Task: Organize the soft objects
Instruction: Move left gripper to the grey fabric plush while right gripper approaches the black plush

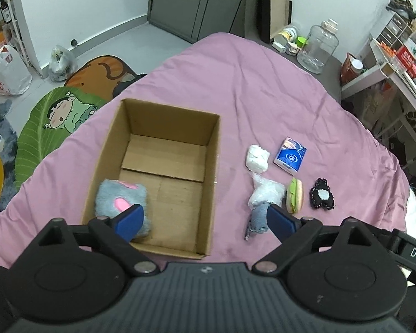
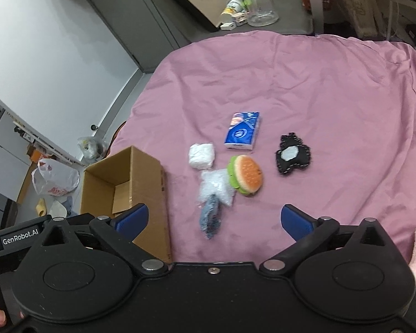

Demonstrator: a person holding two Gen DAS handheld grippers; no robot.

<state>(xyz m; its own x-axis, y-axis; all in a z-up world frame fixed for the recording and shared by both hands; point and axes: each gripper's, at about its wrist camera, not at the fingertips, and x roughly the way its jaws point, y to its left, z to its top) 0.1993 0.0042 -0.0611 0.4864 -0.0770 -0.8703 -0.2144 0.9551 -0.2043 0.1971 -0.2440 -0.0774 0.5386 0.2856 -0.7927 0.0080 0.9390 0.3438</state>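
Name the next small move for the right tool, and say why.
Probably lower the right tool onto the denim scrap on the pink sheet. Its jaws stand wide open and empty, and the scrap lies nearest between them. The cardboard box so far holds only the grey plush.

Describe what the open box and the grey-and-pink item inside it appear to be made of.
The box: plain brown corrugated cardboard, matte, with folded bottom flaps showing. The grey-and-pink item: likely plush fabric with a fuzzy, long pile and smooth pink patches; its filling cannot be seen.
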